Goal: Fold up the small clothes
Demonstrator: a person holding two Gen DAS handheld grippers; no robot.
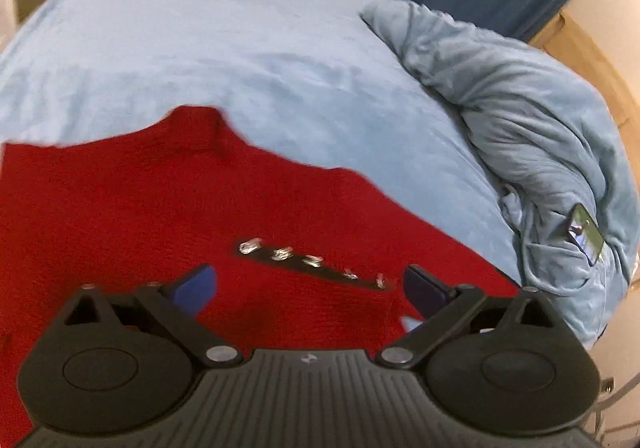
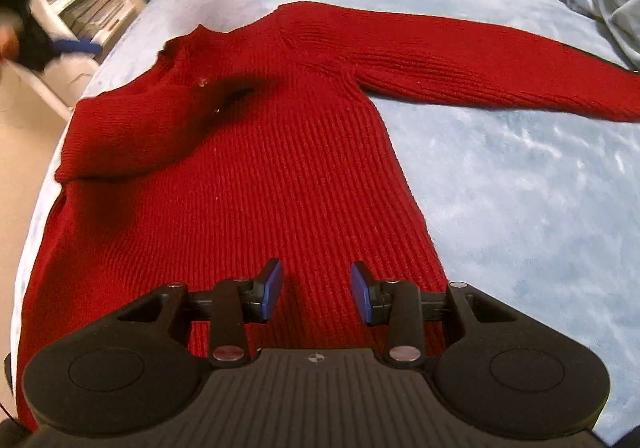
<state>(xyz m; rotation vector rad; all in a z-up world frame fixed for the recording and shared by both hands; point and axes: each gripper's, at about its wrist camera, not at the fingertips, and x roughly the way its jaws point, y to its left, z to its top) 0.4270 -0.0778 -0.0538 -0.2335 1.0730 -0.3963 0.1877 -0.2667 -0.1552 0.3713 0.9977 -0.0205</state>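
Observation:
A red ribbed knit sweater (image 2: 256, 175) lies flat on the light blue bed cover (image 2: 520, 187). Its collar points away from me. One sleeve (image 2: 480, 63) stretches out to the right; the other (image 2: 132, 135) is folded in across the chest. My right gripper (image 2: 317, 294) hovers over the hem, its blue pads (image 2: 270, 290) partly apart with nothing between them. In the left wrist view the sweater (image 1: 140, 228) fills the lower half, and a dark strip with shiny studs (image 1: 312, 260) lies on it. My left gripper (image 1: 310, 290) stands wide open just above that strip, holding nothing.
A bunched blue blanket (image 1: 520, 107) lies along the right side of the bed, with a phone (image 1: 586, 234) resting on it. A white shelf unit (image 2: 80, 3) stands beyond the bed's left edge, beside a blurred blue and dark shape (image 2: 76, 45). A wooden frame (image 1: 592, 47) borders the far right.

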